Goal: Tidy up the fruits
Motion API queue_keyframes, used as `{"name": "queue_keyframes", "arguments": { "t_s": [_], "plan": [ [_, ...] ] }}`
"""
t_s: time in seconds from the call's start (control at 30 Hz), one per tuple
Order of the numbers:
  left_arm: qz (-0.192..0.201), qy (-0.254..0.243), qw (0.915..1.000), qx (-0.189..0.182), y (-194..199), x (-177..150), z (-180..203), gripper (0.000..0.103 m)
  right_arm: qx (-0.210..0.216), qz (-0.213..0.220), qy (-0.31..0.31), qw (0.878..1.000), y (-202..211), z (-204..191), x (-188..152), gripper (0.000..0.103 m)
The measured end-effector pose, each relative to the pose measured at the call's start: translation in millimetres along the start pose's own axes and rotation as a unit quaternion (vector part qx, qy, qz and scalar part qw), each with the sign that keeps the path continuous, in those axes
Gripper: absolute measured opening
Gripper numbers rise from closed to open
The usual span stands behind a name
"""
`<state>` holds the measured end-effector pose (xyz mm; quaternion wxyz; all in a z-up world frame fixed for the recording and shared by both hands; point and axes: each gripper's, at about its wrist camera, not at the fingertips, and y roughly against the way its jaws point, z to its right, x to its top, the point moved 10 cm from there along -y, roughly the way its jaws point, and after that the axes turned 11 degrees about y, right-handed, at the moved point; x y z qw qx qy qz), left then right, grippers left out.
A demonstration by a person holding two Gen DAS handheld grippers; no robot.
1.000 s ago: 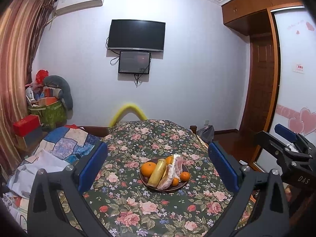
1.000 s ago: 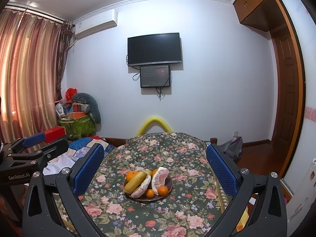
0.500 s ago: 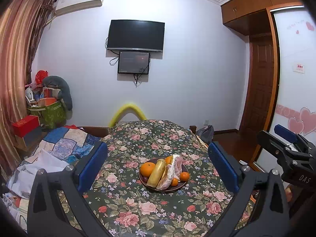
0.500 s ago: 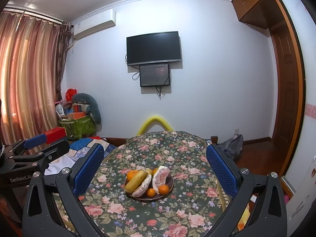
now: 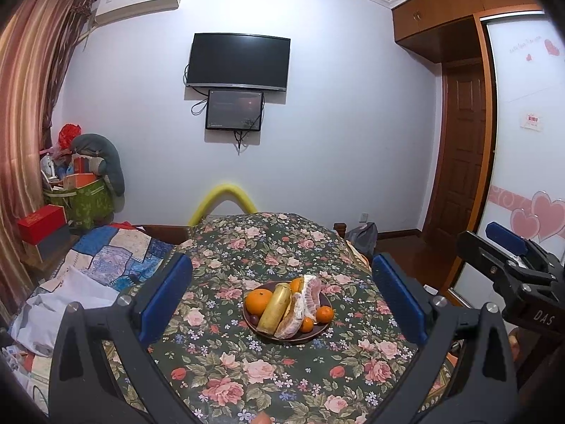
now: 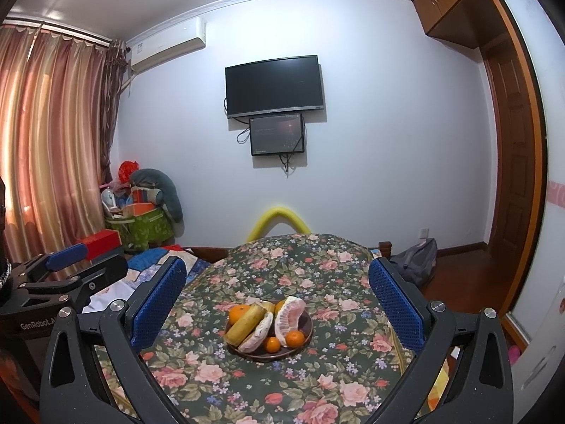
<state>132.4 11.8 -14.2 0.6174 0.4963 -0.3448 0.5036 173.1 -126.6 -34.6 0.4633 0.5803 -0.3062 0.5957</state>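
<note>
A dark round plate (image 5: pixel 319 333) (image 6: pixel 306 322) sits mid-table on a floral cloth. It holds a large orange (image 5: pixel 258 301) (image 6: pixel 238 313), a banana (image 5: pixel 275 308) (image 6: pixel 246 323), peeled pomelo pieces (image 5: pixel 304 300) (image 6: pixel 291 313) and small tangerines (image 5: pixel 324 314) (image 6: pixel 295 339). My left gripper (image 5: pixel 282 296) is open, held back from the plate and above the table, nothing between its blue pads. My right gripper (image 6: pixel 277 307) is open too, equally short of the plate. Each gripper shows at the other view's edge.
The floral-covered table (image 5: pixel 268 247) (image 6: pixel 317 258) fills the foreground. A patchwork-covered surface with white cloth (image 5: pixel 102 265) lies left. Boxes and a green bag (image 5: pixel 88 201) are piled by the curtain. A grey bag (image 6: pixel 416 261) sits on the floor at right, near a wooden door (image 5: pixel 462 148).
Both views have drifted very slightly; the plate sits a touch lower and nearer in the right wrist view. The fruit has not moved and both grippers stay open.
</note>
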Motion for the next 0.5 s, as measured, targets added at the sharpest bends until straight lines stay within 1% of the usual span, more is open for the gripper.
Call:
{"name": "queue_keyframes", "arguments": {
  "t_s": [0.5],
  "plan": [
    [-0.003, -0.005, 1.0000, -0.002, -2.0, -1.4, 0.4, 0.103, 0.001, -0.006, -0.001, 1.000, -4.1, -1.2, -3.2, 0.103]
  ]
}}
